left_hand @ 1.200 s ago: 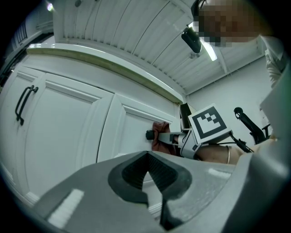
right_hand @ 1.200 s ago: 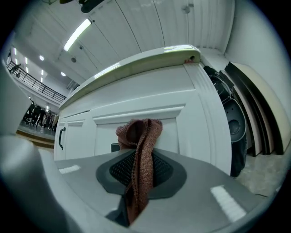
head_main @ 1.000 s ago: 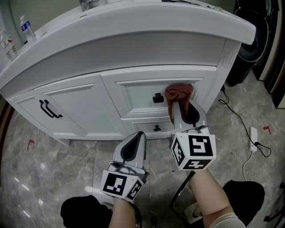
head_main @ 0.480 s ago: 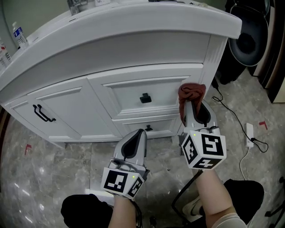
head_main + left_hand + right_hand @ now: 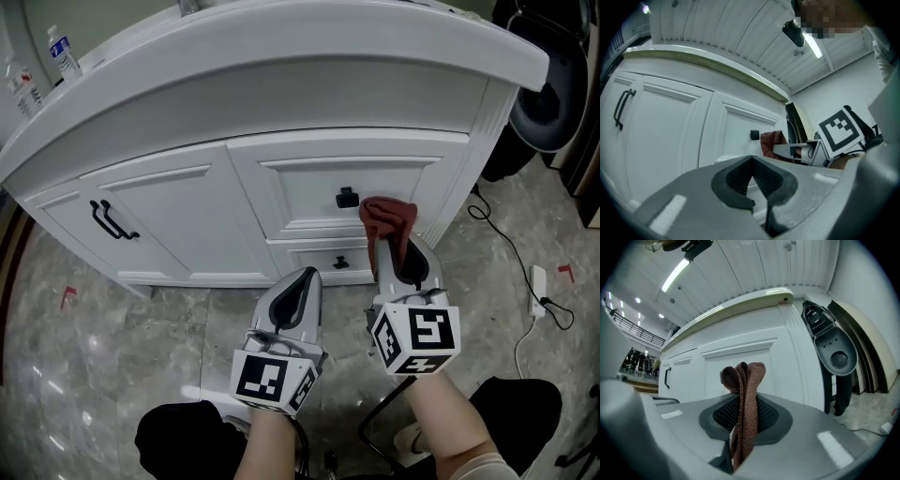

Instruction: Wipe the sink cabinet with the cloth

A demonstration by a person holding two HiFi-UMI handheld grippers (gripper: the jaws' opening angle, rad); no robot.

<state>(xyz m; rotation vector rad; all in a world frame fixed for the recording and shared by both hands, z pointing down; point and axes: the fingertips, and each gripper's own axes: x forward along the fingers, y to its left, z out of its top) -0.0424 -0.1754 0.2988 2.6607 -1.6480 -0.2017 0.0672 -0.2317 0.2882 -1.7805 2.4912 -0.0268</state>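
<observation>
Head view looks steeply down past two bare forearms (image 5: 439, 412), so nearest first. The left gripper (image 5: 303, 274) is grey plastic with ribbed black pads. Its jaws are pressed together with nothing in them, and it just hangs above the floor (image 5: 103, 347). Beside it and a bit further forward, the right gripper (image 5: 395, 242) is clamped on the cloth (image 5: 387, 216), a rusty-brown knit rag that bunches up in folds above the pads.

The floor is glossy grey marble-look tile, with a black cable (image 5: 511, 255) snaking to a white power strip (image 5: 538, 279) off to the right.

Then comes the sink cabinet (image 5: 178, 220): white painted panels with raised frames and a curved front. It has a black bar handle (image 5: 112, 222) on the left door and a small square black knob (image 5: 347, 198) on the upper drawer. The cloth sits at that drawer's lower right corner, just beside the knob; whether it really touches the panel is hard to tell.

On top is a thick, smooth white countertop (image 5: 281, 56) with a rounded edge, and a clear water bottle (image 5: 62, 54) shows at its far left. Far right, a dark rounded appliance (image 5: 553, 103) stands next to the cabinet.
</observation>
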